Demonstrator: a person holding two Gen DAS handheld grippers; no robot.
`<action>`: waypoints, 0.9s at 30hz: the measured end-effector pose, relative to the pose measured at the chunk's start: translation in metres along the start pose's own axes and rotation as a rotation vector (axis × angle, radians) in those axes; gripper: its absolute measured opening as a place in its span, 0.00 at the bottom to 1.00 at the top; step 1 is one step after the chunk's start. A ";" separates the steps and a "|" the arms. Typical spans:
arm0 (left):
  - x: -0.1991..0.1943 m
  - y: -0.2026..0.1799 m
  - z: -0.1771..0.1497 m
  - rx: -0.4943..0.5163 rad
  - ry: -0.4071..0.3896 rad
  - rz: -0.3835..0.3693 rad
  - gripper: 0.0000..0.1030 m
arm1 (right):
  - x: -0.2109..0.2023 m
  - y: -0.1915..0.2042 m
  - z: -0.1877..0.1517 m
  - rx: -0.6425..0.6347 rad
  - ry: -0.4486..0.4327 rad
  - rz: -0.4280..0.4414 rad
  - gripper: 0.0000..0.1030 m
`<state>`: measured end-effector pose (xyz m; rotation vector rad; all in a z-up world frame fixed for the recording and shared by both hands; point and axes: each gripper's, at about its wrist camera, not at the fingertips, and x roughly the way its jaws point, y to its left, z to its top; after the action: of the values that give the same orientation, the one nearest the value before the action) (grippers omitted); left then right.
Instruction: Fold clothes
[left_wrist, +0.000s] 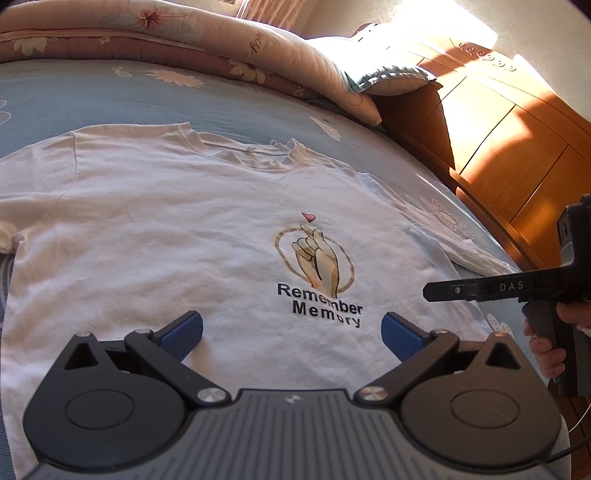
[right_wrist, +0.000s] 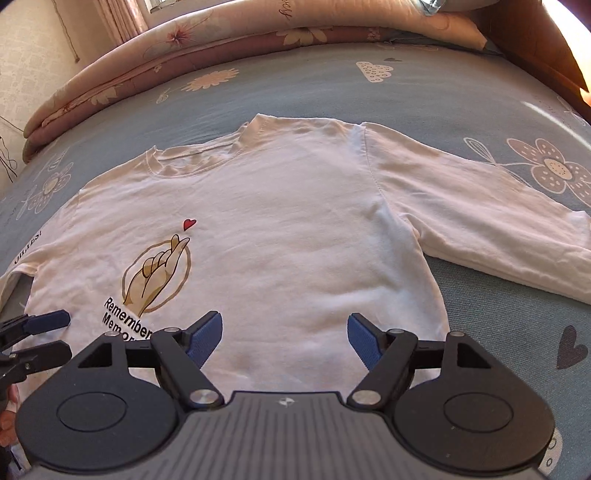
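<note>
Spread flat and face-up on the blue floral bedsheet (right_wrist: 332, 81), a white long-sleeved shirt (right_wrist: 295, 229) waits for its first fold as I steer both handheld grippers over its lower half. My right gripper (right_wrist: 284, 338) hangs above the hem with its blue pads released and still widening, nothing between them. My left gripper (left_wrist: 291, 334) hovers over the printed chest motif (left_wrist: 317, 266), jaws equally spread and empty; seen from the right wrist camera, it sits at the frame's left edge, apart from the fabric.

What matters next is the lie of the garment. Its long axis runs away from me, from the hem under the jaws to the collar (right_wrist: 207, 162) near the folded quilt (right_wrist: 221, 40). One sleeve (right_wrist: 498, 221) stretches out sideways to the right, just beyond my right gripper, which is plainly the nearer tool for it. I judge that this sleeve must be brought in across the body first. The opposite sleeve (left_wrist: 7, 229) trails off past the left gripper's side, largely out of frame. A wooden headboard (left_wrist: 517, 147) stands to the right, sunlit.
</note>
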<state>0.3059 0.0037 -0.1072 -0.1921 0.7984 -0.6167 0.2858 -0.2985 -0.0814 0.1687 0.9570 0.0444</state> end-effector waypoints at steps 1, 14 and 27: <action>0.000 -0.001 -0.001 0.011 0.000 0.005 0.99 | -0.001 0.004 -0.009 -0.013 -0.002 -0.024 0.76; -0.012 -0.009 0.000 0.064 -0.038 0.081 0.99 | -0.057 0.050 -0.103 -0.160 -0.018 -0.169 0.89; -0.013 0.002 0.000 0.055 0.041 0.185 0.99 | -0.008 0.113 -0.073 -0.203 -0.077 -0.064 0.89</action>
<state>0.2993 0.0128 -0.0998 -0.0545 0.8276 -0.4685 0.2260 -0.1790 -0.0972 -0.0471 0.8749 0.0748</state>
